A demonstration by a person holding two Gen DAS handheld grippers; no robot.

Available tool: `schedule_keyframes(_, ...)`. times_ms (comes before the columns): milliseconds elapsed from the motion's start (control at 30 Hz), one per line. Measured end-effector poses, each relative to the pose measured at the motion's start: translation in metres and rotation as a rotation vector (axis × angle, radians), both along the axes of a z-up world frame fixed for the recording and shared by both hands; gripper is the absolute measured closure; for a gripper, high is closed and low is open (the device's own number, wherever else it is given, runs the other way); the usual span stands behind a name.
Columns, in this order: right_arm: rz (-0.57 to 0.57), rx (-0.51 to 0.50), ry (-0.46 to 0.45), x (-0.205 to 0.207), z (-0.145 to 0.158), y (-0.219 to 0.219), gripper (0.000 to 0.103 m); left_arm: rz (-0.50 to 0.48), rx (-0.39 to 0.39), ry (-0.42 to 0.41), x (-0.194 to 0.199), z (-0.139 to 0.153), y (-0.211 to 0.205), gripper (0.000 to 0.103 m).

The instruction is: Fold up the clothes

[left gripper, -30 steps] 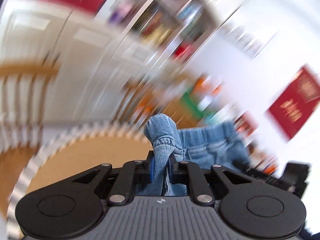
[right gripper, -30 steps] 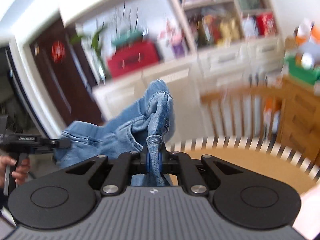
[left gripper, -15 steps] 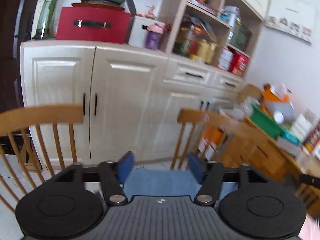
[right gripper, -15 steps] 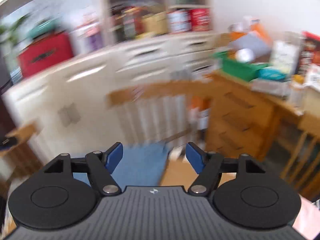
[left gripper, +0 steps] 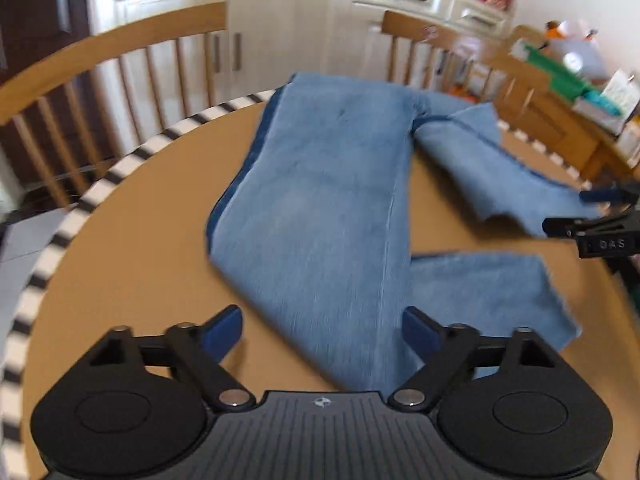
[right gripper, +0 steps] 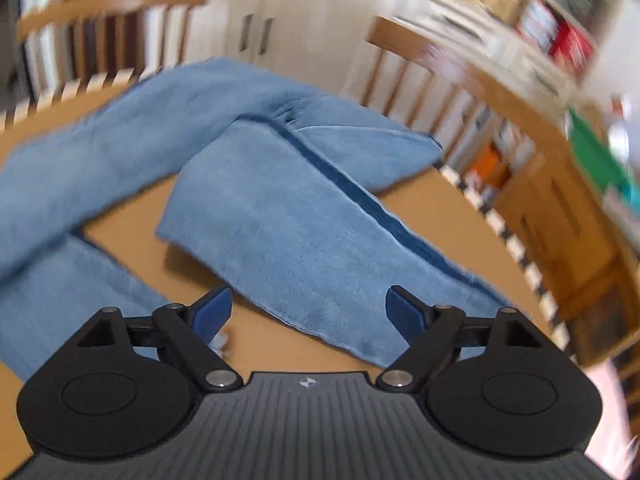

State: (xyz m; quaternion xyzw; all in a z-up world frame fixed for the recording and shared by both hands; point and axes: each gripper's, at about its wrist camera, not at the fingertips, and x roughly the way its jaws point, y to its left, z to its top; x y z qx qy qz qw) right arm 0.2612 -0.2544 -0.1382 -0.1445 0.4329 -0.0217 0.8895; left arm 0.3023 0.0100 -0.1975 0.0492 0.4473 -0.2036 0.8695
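A pair of blue jeans (left gripper: 328, 200) lies flat on the round wooden counter (left gripper: 132, 240), the broad part running from the upper middle of the left wrist frame down toward the lower middle, so its long axis points roughly away from the camera. Two leg ends splay off to the right, one at mid right, one lower right, which leaves the garment spread rather than neatly stacked. The left gripper (left gripper: 322, 330) hovers over the near end with jaws wide apart, holding nothing. The right gripper (right gripper: 308, 308) likewise has its jaws spread and empty, over the edge of one leg (right gripper: 320, 240), probably placed to take that edge.
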Motion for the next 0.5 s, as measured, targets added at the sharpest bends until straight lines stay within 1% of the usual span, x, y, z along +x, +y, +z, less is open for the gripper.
schedule_keyframes(67,0.054,-0.084,0.007,0.002,-0.011,0.010,0.017,0.027,0.044,-0.001,-0.015,0.001,-0.006,0.007)
schedule_keyframes(133,0.107,-0.166,0.015,0.004,-0.021,0.019,0.017,0.056,0.082,-0.005,-0.026,0.000,-0.010,0.007)
schedule_keyframes(167,0.119,-0.180,0.023,0.009,-0.028,0.022,0.017,0.072,0.093,-0.010,-0.029,-0.001,-0.010,0.005)
schedule_keyframes(200,0.119,-0.172,0.014,0.013,-0.031,0.024,0.019,0.089,0.104,-0.015,-0.032,-0.002,-0.010,0.003)
schedule_keyframes(233,0.118,-0.163,0.003,0.017,-0.034,0.025,0.022,0.098,0.104,-0.029,-0.033,-0.003,-0.011,0.006)
schedule_keyframes(267,0.106,-0.126,0.002,0.022,-0.034,0.025,0.045,0.103,0.099,-0.049,-0.031,-0.003,-0.013,0.011)
schedule_keyframes(300,0.080,-0.068,0.016,0.026,-0.033,0.022,0.093,0.108,0.093,-0.069,-0.030,-0.003,-0.014,0.017)
schedule_keyframes(333,0.053,-0.008,0.032,0.031,-0.032,0.019,0.098,0.106,0.091,-0.076,-0.028,-0.001,-0.015,0.036)
schedule_keyframes(367,0.026,0.052,0.048,0.036,-0.032,0.016,0.099,0.101,0.091,-0.077,-0.026,0.001,-0.015,0.056)
schedule_keyframes(400,0.030,0.074,0.045,0.034,-0.030,0.016,0.100,0.093,0.087,-0.062,-0.023,0.004,-0.013,0.066)
schedule_keyframes(433,0.044,0.090,0.039,0.029,-0.025,0.015,0.100,0.082,0.080,-0.040,-0.020,0.006,-0.009,0.081)
schedule_keyframes(467,0.057,0.106,0.034,0.024,-0.020,0.015,0.100,0.071,0.073,-0.018,-0.018,0.009,-0.005,0.085)
schedule_keyframes(500,0.084,0.123,0.040,0.016,-0.014,0.016,0.100,0.060,0.066,0.004,-0.015,0.011,-0.002,0.086)
